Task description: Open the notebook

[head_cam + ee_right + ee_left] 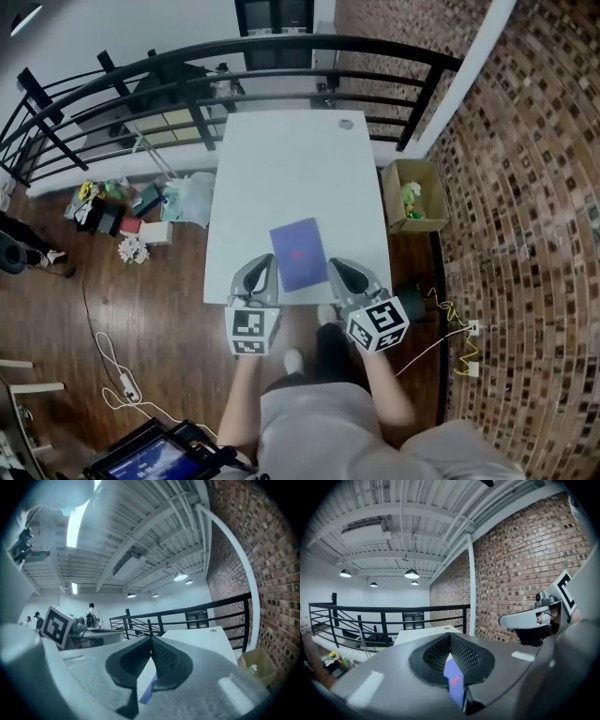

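Left gripper and right gripper sit at the near edge of the white table — both sets of jaws pressed together, nothing between them. Purple notebook lies closed and flat between the two tips, near both, not gripped. Cardboard box on the floor to the right. Farther out — black railing.

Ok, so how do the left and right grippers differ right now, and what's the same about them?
The left gripper sits at the left edge of the closed purple notebook; the right gripper sits at its right edge. The left gripper's tips angle rightward toward the notebook; the right gripper's angle leftward. Shared: both are shut, hold nothing, and hang over the near end of the white table.
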